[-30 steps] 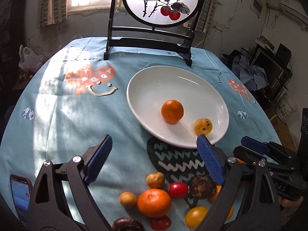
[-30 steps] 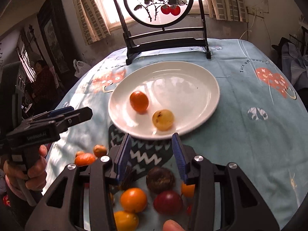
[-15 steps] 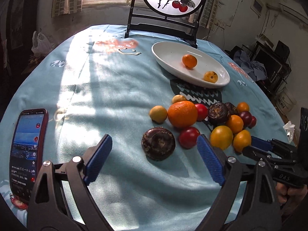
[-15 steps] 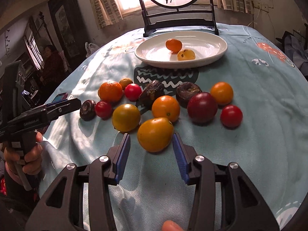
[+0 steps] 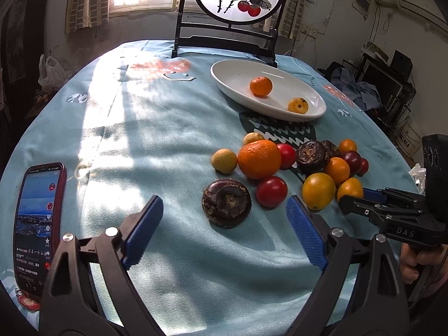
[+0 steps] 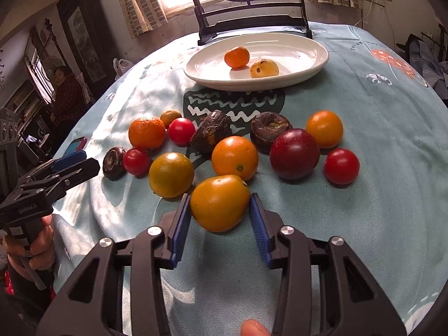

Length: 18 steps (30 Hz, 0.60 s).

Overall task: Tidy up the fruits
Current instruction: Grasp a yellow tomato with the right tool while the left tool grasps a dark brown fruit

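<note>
bare cloth (image 5: 156,128) left of the fruit cluster (image 5: 282,165) — phone (image 5: 36,224) at its edge.

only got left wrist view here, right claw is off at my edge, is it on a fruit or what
Observer: Its own camera shows the right claw straddling the nearest yellow-orange fruit, with a pad close on each side. Whether they actually touch it, I cannot tell.
Operator: anything crowding that one
Observer: A rounder yellow fruit sits just to its left, and an orange fruit sits right behind it, both close.
Operator: anyone near the table
Observer: A woman sits in the room beyond the table's left side.
</note>
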Motion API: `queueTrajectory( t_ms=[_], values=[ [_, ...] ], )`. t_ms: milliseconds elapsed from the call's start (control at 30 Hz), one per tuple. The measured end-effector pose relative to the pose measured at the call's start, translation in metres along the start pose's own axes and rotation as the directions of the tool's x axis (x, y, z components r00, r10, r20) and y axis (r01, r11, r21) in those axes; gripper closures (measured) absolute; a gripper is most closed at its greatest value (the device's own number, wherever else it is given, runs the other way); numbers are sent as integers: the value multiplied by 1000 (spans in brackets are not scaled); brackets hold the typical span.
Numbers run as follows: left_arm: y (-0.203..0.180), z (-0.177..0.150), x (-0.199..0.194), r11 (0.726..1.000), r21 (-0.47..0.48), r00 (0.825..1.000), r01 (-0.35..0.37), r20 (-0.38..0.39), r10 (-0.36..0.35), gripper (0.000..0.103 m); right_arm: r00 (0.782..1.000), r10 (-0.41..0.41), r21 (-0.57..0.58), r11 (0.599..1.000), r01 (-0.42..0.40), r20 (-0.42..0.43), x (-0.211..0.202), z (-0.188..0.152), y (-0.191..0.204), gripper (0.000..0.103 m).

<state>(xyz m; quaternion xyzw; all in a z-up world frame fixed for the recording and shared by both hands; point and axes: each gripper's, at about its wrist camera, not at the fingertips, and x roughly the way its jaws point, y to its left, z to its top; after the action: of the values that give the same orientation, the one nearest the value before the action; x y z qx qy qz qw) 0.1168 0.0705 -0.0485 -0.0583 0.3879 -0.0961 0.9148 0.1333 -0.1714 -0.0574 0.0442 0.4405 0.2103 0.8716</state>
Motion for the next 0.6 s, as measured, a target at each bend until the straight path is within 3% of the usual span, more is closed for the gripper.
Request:
queueTrajectory(
  t_ms=[200,333,600],
  values=[
    [5,1,8,999,-21,998,37,-40,-37,24,997,70,76,994,-73,31,-7,-4,-15,62],
    [-3,1,13,997,77,997,7,-80,-1,39,996,82,58,995,-84,42,-10,-4,-11,62],
    [-19,3,26,970,241,990,-34,-126,66,39,993,107,58,992,-109,43,-10,-4,-12,62]
  ],
)
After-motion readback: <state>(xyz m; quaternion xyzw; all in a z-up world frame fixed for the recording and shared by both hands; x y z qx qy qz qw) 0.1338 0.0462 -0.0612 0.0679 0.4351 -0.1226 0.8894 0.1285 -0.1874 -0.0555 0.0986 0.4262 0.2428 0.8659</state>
